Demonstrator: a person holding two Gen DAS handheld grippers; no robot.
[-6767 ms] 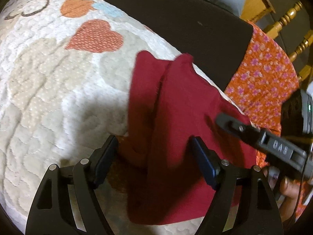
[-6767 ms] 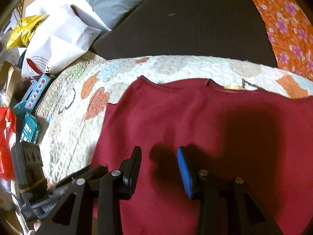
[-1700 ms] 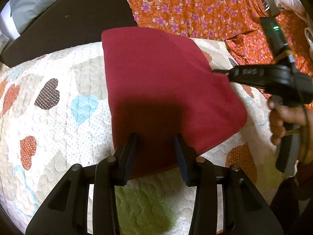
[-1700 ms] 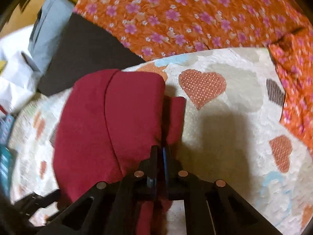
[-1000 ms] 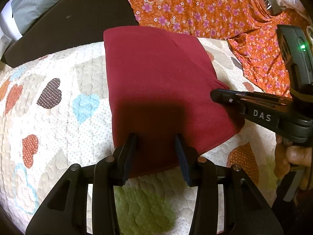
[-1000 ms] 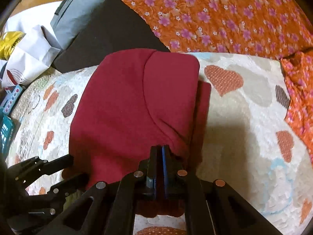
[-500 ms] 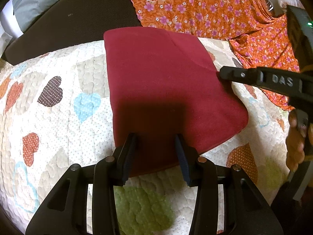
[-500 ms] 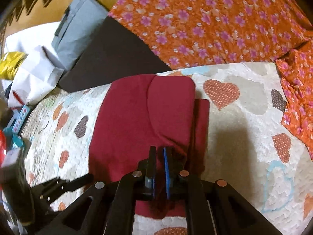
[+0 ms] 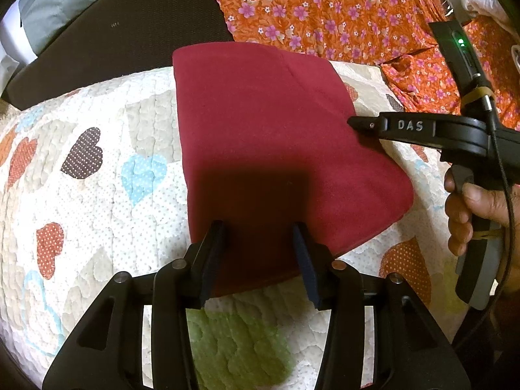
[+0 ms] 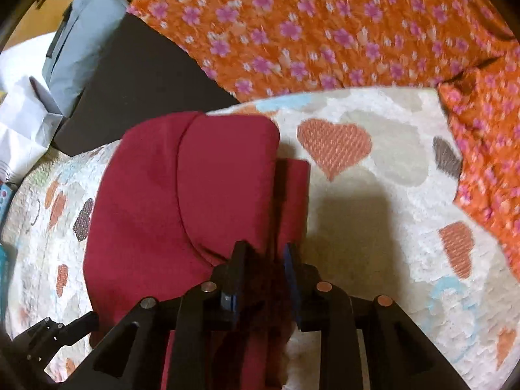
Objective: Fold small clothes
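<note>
Red garment [image 9: 266, 136] folded flat on heart quilt [image 9: 97, 201], centre frame. Left gripper [image 9: 260, 250] spread, hovering at 6 o'clock hem. Right gripper [image 10: 263, 269] parted at 3 o'clock edge, nothing pinched; likely letting fold settle.
</note>
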